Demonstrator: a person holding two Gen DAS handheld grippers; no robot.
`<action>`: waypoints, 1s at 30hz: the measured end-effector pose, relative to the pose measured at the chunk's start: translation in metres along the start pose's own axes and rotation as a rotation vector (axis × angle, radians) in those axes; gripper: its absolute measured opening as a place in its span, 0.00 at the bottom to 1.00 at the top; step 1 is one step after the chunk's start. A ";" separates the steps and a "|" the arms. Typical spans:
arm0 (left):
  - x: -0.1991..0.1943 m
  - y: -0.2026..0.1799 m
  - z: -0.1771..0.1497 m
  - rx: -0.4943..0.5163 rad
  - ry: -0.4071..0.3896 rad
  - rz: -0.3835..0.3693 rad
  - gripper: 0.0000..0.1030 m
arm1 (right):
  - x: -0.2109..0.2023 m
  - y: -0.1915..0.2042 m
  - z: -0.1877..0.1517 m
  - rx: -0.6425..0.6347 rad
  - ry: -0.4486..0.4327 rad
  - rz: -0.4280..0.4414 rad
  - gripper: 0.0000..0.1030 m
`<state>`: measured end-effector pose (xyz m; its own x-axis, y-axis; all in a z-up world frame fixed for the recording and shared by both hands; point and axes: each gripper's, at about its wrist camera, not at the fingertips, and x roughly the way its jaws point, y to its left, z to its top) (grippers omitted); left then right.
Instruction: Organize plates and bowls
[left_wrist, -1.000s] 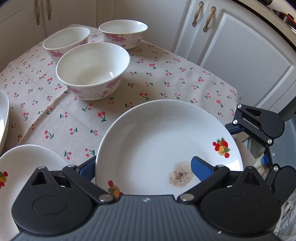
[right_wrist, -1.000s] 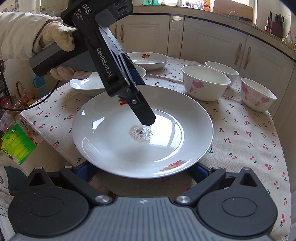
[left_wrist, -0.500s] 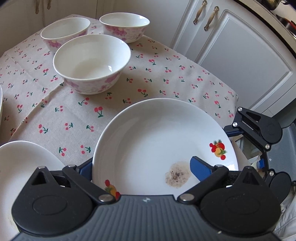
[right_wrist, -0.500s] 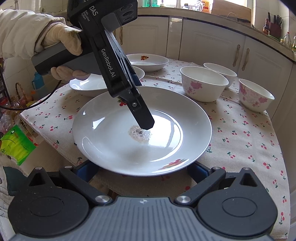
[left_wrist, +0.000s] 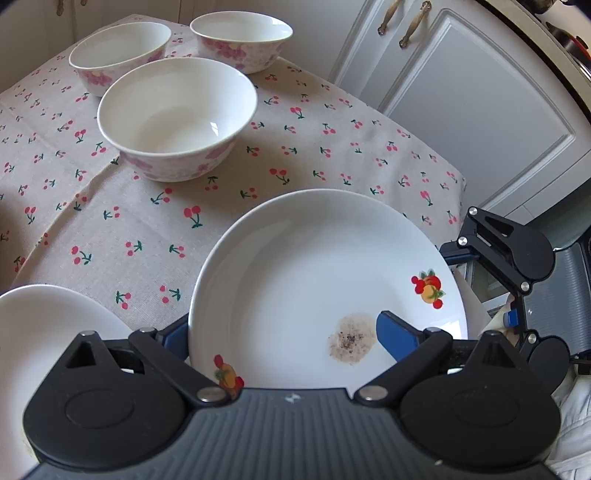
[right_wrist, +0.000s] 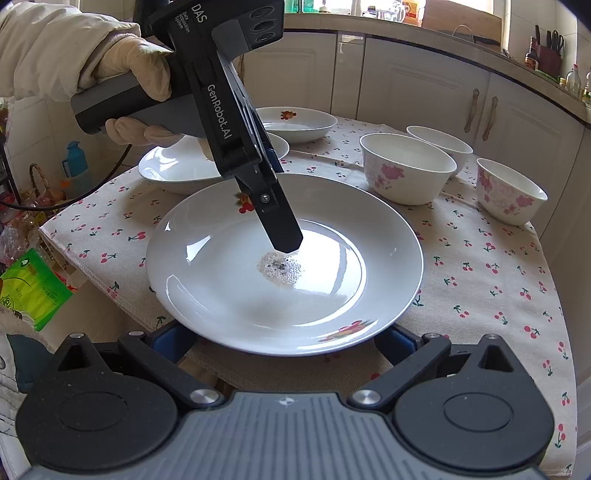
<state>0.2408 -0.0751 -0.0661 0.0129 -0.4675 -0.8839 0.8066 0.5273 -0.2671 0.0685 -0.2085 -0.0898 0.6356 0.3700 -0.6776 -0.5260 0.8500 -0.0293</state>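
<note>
Dirty plate sat at table's near edge, straddled by left gripper — jaws just been closing, one finger over rim at 3 o'clock, other below at 9; contact unclear. Right gripper open, under plate's near rim — plate at 12.

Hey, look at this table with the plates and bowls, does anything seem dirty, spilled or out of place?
Yes. The front plate has a grainy brownish smudge with dark specks in its well, just below a finger of the left gripper. That plate also overhangs the table's near edge. The other dishes look clean.
</note>
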 end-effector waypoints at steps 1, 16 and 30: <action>-0.001 0.000 0.000 -0.002 -0.001 -0.001 0.95 | 0.000 0.000 0.000 0.004 0.003 0.001 1.00; -0.001 0.005 0.007 -0.023 -0.011 -0.061 0.95 | 0.002 -0.008 0.003 0.003 0.023 -0.027 1.00; -0.002 0.007 0.009 -0.026 -0.017 -0.075 0.95 | 0.003 -0.009 0.007 -0.007 0.039 -0.033 1.00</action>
<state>0.2520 -0.0767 -0.0623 -0.0370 -0.5186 -0.8542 0.7903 0.5080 -0.3426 0.0795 -0.2121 -0.0863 0.6304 0.3265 -0.7043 -0.5089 0.8589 -0.0573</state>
